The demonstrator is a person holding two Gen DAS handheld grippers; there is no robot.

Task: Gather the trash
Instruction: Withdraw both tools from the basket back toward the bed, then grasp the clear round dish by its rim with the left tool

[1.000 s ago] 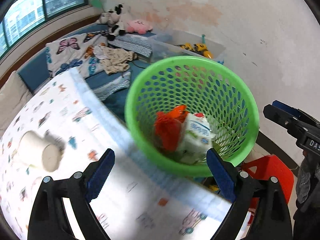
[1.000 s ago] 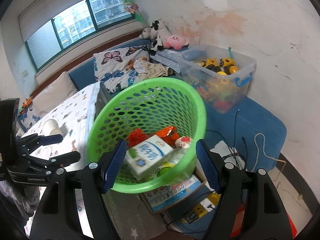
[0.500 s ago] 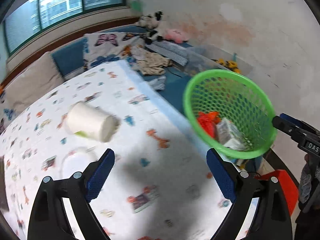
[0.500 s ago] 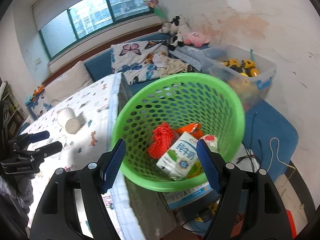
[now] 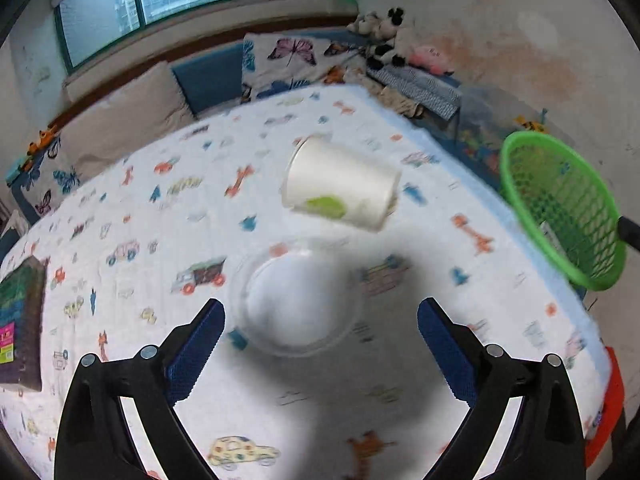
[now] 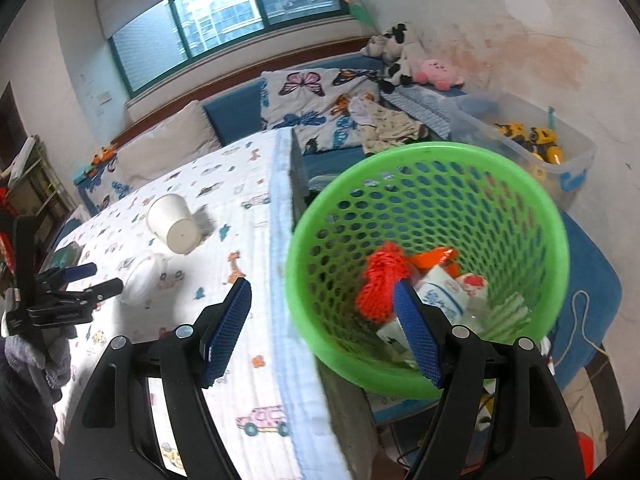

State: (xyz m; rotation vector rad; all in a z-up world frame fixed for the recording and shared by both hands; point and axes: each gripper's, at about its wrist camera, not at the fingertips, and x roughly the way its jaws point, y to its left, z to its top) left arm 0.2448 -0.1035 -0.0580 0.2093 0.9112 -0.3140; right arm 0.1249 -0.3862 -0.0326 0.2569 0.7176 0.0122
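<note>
**Reaching for the lid on the table**

Lying flat on the printed tablecloth (image 5: 132,208), a round clear plastic lid (image 5: 298,300) sits just ahead of the left gripper (image 5: 320,334), between the lines of its two blue pads (image 5: 196,344). The jaws stand wide apart with nothing between them, and the lid is blurred in the left wrist view, so its rim is hard to read. Just beyond it a white paper cup (image 5: 340,186) lies tipped on its side, with a green mark on its wall; in the right wrist view the cup (image 6: 174,224) and the lid (image 6: 138,278) are near each other but apart.

The green basket (image 6: 424,160) hangs off the table edge, its rim caught between the pads of the right gripper (image 6: 320,332), which appears to be holding it up. Inside lie a red mesh bundle (image 6: 378,284), an orange wrapper (image 6: 434,258) and a small carton (image 6: 438,290).

The step in hand looks like picking the next piece of trash, lid or cup. A flat lid gives little to pinch, so the next move probably calls for lowering the jaws to straddle its rim, then closing gently so it does not skid on the cloth.
</note>
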